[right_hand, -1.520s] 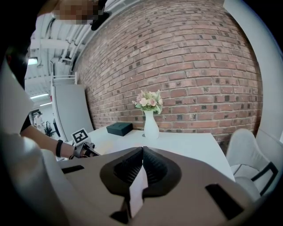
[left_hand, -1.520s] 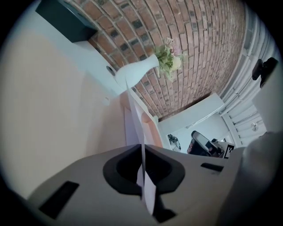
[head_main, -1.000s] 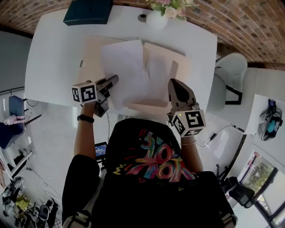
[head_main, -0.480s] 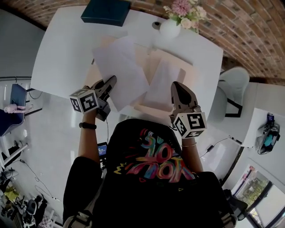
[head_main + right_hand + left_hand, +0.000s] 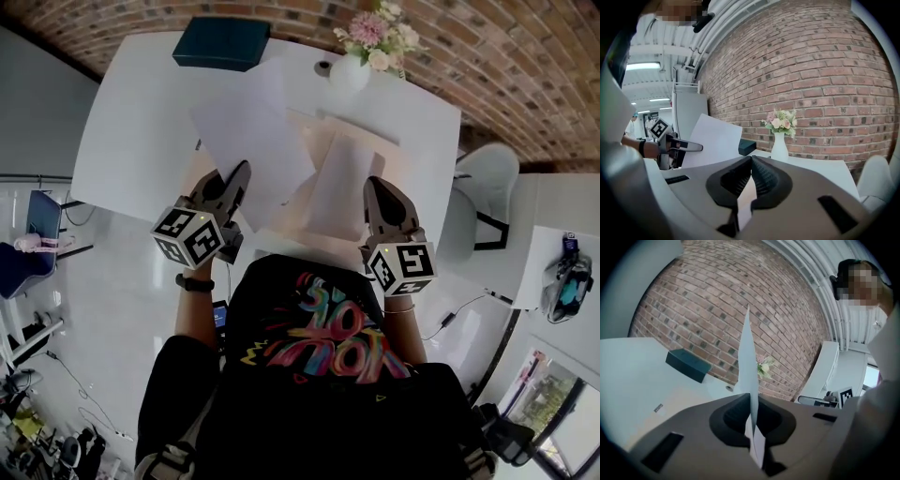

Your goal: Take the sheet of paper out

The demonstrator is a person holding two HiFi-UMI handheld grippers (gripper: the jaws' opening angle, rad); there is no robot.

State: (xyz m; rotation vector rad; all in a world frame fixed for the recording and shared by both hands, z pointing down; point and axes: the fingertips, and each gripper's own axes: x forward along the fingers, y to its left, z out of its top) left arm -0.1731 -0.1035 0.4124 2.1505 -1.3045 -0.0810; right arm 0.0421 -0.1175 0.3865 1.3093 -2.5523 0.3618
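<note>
Pinching is what both tools are doing at the lower middle of the head view, just above the person's dark printed shirt. The left gripper (image 5: 242,173) is clamping a corner of the sheet of paper (image 5: 246,127); its own view is showing the white edge running up between jaws that are pressed together. The right gripper (image 5: 370,186) is likewise closed, and a pale tan strip is showing between its jaws, which I am reading as a flap of the tan folder (image 5: 339,183).

The sheet is standing tilted in the air at centre left. From there it is reaching toward the upper left of the frame, above the white table (image 5: 131,122). The folder is lying beside it at centre right, with its flap raised.

By my judgement the pulling-out itself is in hand and nearly finished (whether the sheet's lower corner is already clear of the folder I cannot tell). Next, the left tool should be carrying the sheet away to the bare table at left, while the right is pinning the folder in place.

Farther up, a dark teal box (image 5: 220,42) and a white vase of flowers (image 5: 349,70) are sitting by the brick wall.
</note>
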